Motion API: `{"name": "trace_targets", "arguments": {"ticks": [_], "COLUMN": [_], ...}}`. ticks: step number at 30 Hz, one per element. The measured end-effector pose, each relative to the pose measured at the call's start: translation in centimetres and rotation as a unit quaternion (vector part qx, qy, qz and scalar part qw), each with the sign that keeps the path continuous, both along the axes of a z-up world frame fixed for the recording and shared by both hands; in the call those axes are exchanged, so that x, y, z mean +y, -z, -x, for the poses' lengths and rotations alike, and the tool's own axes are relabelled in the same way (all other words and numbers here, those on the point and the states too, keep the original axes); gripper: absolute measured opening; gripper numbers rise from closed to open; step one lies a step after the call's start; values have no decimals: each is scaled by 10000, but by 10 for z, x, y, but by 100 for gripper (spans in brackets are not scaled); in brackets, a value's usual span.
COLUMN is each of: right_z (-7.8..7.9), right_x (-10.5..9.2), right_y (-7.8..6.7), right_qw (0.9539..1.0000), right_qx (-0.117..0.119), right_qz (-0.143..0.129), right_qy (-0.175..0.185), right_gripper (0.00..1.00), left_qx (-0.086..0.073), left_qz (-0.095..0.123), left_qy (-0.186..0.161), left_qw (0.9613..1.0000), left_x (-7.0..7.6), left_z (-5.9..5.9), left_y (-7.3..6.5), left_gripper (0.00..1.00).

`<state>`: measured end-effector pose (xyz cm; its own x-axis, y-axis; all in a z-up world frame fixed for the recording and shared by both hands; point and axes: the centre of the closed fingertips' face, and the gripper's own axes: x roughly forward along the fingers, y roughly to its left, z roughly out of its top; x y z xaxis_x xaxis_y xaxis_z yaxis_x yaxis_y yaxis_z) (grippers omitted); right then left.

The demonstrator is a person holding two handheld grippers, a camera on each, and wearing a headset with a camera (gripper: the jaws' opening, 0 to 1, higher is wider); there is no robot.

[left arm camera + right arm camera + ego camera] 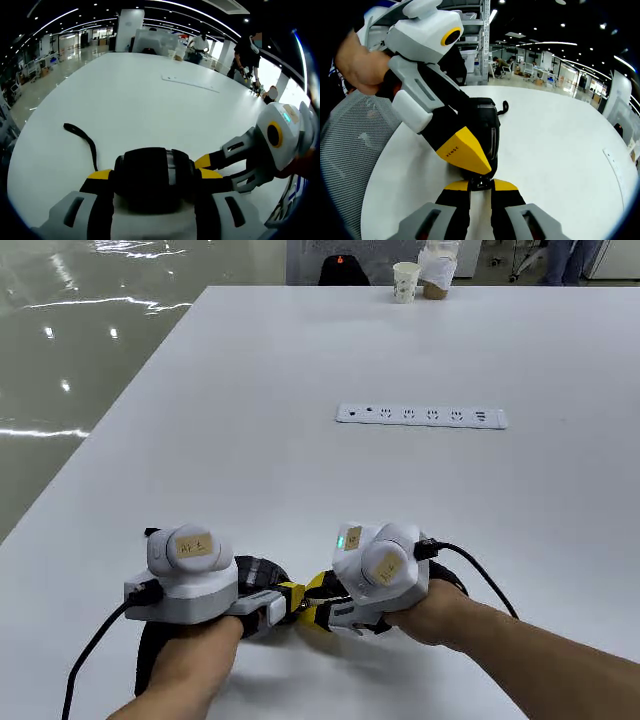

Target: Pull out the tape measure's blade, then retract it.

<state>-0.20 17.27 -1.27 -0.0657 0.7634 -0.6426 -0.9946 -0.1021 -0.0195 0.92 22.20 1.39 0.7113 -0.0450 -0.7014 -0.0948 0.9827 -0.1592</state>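
A black tape measure (262,573) sits low over the white table (300,440) between both hand-held grippers. My left gripper (278,597) is shut on its body; in the left gripper view the case (152,170) fills the space between the yellow-tipped jaws, and its black wrist strap (82,137) lies on the table. My right gripper (318,602) faces it from the right. In the right gripper view its jaws (480,186) are closed on the small dark blade tip at the case's (485,125) mouth. Almost no blade shows.
A white power strip (422,416) lies mid-table to the right. Paper cups (406,282) stand at the far edge. Black cables trail from both grippers toward me. People (247,50) stand beyond the far end of the table.
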Motion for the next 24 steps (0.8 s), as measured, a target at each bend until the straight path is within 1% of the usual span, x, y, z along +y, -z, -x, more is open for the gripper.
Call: {"name": "trace_targets", "arguments": {"ticks": [8,15,20,24], "right_z": [0,0,-1,-1], "right_x": [-1,-4,-9,-16], "right_y": [0,-3,-5,-9], "right_qw": [10000,10000,9999,9998], "right_qx": [-47,39,73,29], "right_qz": [32,-4,12,8], "right_qy": [-11,57,139,175], "right_gripper": [12,14,17,19], "left_qx": [20,53,62,36], "left_qz": [49,88,99,98], "left_qy": [-32,-27,6,34], "left_qw": [10000,9999,9999,9999], "left_x": [0,0,0,1], "left_z": [0,0,0,1], "left_y": [0,0,0,-2], "left_gripper": [62,62,62,64]}}
